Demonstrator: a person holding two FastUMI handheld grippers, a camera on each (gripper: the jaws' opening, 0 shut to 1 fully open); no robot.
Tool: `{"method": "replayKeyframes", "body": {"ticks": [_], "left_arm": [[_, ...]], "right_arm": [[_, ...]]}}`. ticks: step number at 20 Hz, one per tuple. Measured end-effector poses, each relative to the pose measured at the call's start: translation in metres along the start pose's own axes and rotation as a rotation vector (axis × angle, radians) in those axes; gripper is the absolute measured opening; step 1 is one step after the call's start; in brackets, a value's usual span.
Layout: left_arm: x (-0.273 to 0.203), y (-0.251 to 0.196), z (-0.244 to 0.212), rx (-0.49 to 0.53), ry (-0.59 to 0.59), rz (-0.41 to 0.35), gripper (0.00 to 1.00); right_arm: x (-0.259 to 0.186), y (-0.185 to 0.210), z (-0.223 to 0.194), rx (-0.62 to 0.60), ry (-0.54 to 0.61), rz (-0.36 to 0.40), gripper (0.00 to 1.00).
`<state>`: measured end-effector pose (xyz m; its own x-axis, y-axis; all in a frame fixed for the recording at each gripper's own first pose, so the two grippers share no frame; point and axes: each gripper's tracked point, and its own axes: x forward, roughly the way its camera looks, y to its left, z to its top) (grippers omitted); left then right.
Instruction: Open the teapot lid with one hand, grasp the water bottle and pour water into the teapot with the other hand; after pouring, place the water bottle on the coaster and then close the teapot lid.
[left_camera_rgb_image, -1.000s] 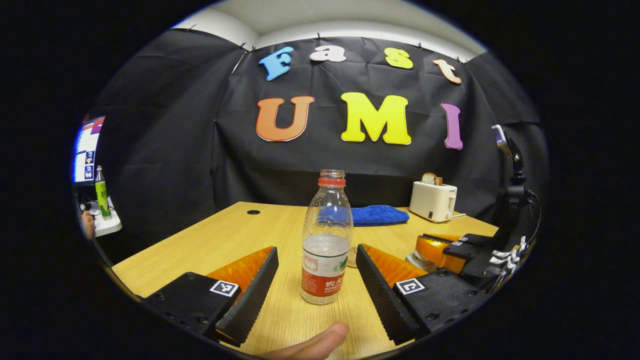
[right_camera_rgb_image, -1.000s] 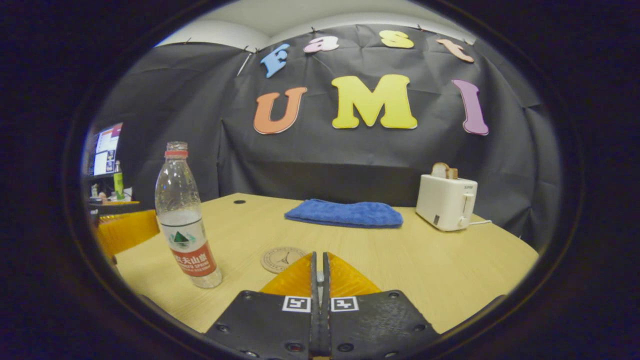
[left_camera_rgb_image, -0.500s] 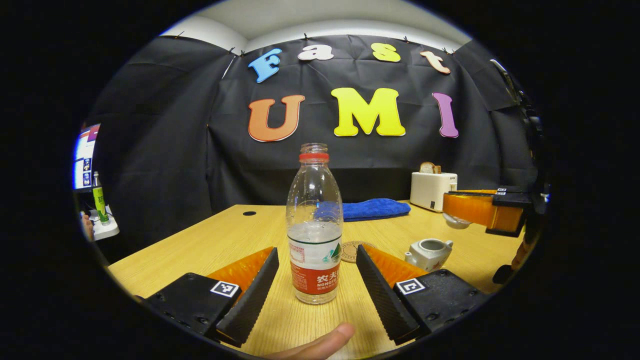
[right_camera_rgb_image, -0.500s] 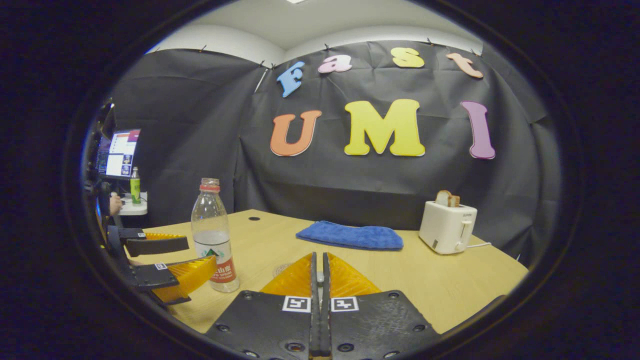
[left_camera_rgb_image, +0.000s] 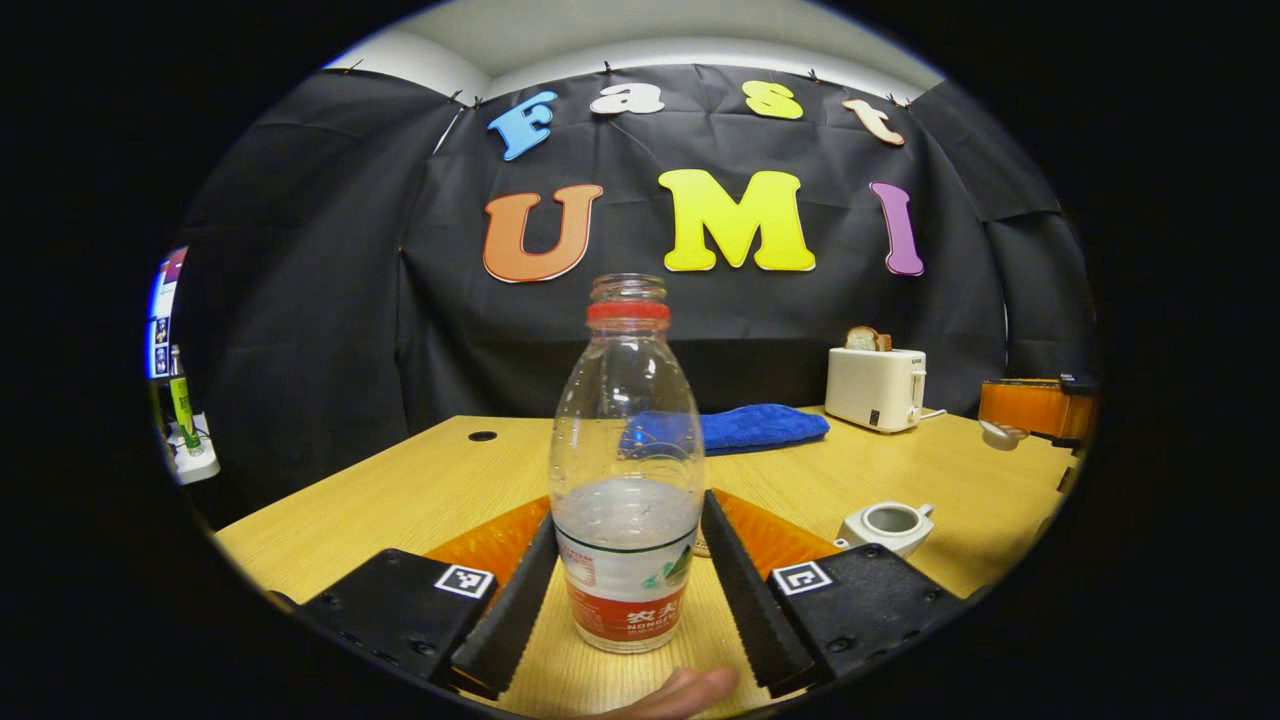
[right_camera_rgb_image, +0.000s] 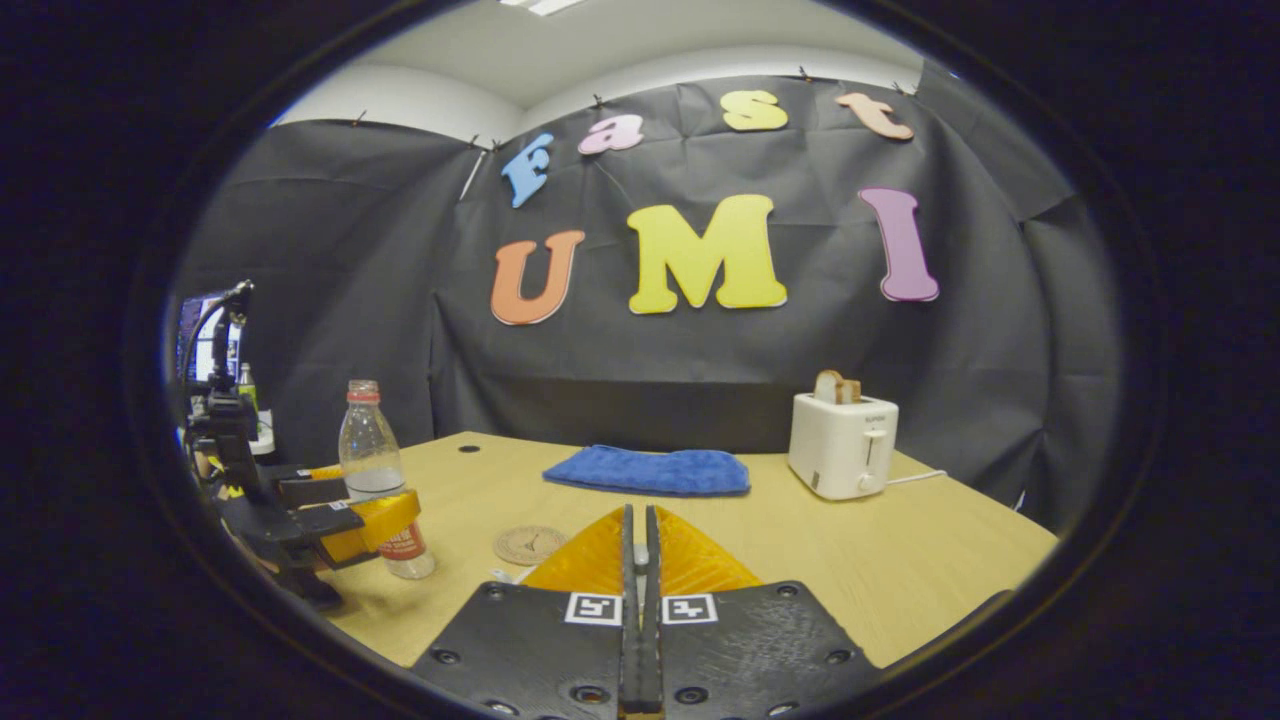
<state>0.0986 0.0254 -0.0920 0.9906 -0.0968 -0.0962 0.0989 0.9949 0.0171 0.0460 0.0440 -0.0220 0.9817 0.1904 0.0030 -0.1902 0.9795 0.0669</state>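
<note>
Left gripper (left_camera_rgb_image: 627, 575): jaws close about the lower, labelled part of the bottle, fingers (left_camera_rgb_image: 512, 608) right at its sides; whether they press, I cannot tell. A fingertip (left_camera_rgb_image: 680, 692) shows at the bottom edge.
Clear plastic water bottle with red neck ring and red-and-white label (left_camera_rgb_image: 627, 470): upright on the pale wooden worktop (left_camera_rgb_image: 420, 490), uncapped, partly filled.
Round cork coaster (right_camera_rgb_image: 529, 544): flat on the worktop, right of the bottle, apart from it.
Small white teapot (left_camera_rgb_image: 888, 524): on the worktop, right of the bottle, mouth uncovered.
Folded blue cloth (right_camera_rgb_image: 648, 470): towards the back.
White toaster with bread in it (right_camera_rgb_image: 842, 444): back right.
Right gripper (right_camera_rgb_image: 636, 610): jaws together, raised off to the right; in the left gripper view a small white lid (left_camera_rgb_image: 1002, 433) is at its tip.
</note>
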Motion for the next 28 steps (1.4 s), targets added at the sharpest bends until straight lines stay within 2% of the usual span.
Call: {"method": "replayKeyframes", "body": {"ticks": [5, 12, 17, 23, 28], "left_arm": [[-0.002, -0.002, 0.000, -0.007, 0.034, 0.006, 0.77], [-0.021, 0.005, 0.002, 0.118, 0.104, 0.068, 0.75], [-0.024, 0.003, 0.015, 0.332, 0.134, 0.096, 0.75], [-0.023, -0.013, 0.026, 0.647, 0.161, 0.093, 0.74], [-0.021, -0.024, 0.009, 0.937, 0.223, 0.091, 0.74]], "right_arm": [[-0.005, -0.016, 0.008, 0.051, 0.005, -0.026, 0.00], [-0.011, -0.029, 0.011, 0.063, 0.023, -0.030, 0.00], [-0.013, -0.045, 0.016, 0.050, 0.024, -0.060, 0.00], [-0.013, -0.070, 0.018, 0.076, 0.023, -0.102, 0.00], [-0.014, -0.087, 0.019, 0.063, 0.017, -0.146, 0.00]]}}
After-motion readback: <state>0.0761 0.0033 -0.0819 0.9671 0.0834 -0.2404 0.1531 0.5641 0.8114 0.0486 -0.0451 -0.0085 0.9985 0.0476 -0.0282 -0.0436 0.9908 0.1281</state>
